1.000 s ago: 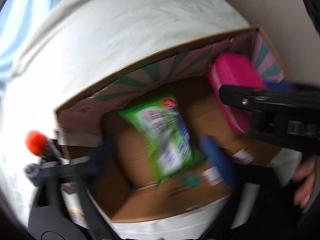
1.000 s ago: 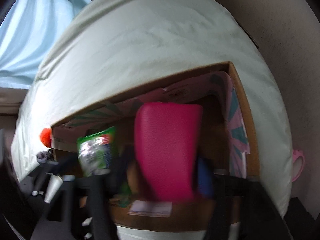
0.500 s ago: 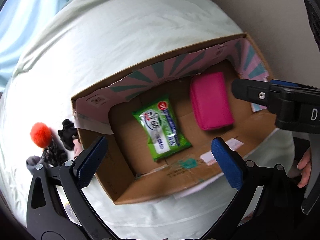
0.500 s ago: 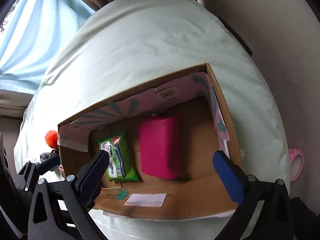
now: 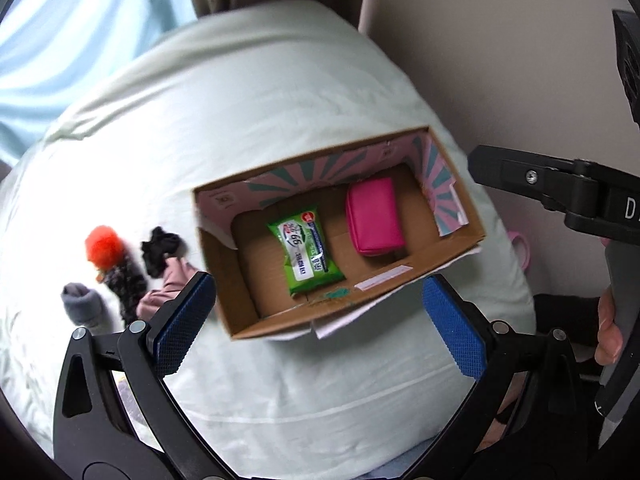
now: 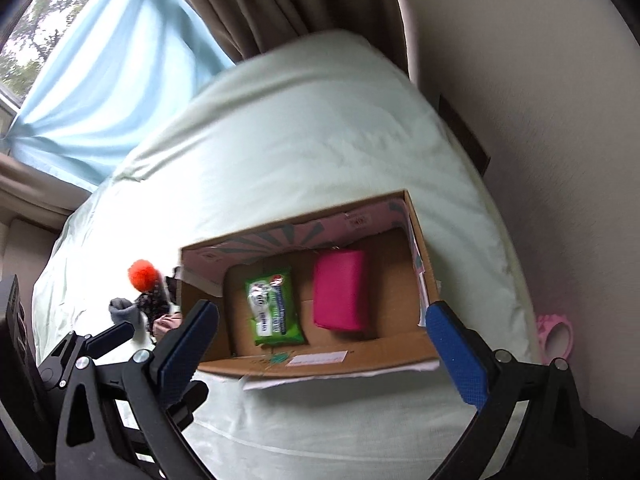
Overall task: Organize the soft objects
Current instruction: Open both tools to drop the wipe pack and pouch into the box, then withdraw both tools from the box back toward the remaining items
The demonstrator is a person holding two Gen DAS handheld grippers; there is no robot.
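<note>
Both wrist views look steeply down from above; share cardboard box (image 5: pixel 460 216) (image 6: pixel 416 240) — bed (image 5: pixel 240 120) (image 6: pixel 300 140).

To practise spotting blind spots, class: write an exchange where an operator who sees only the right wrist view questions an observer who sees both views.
Operator: Is the left gripper carrying anything?
Observer: No. In the left wrist view the left gripper has its pads wide apart with nothing between them.
Operator: What is the dark thing at the box's left corner?
Observer: A black scrunchie. It lies on the bedding outside the cardboard box, a little apart from its wall.
</note>
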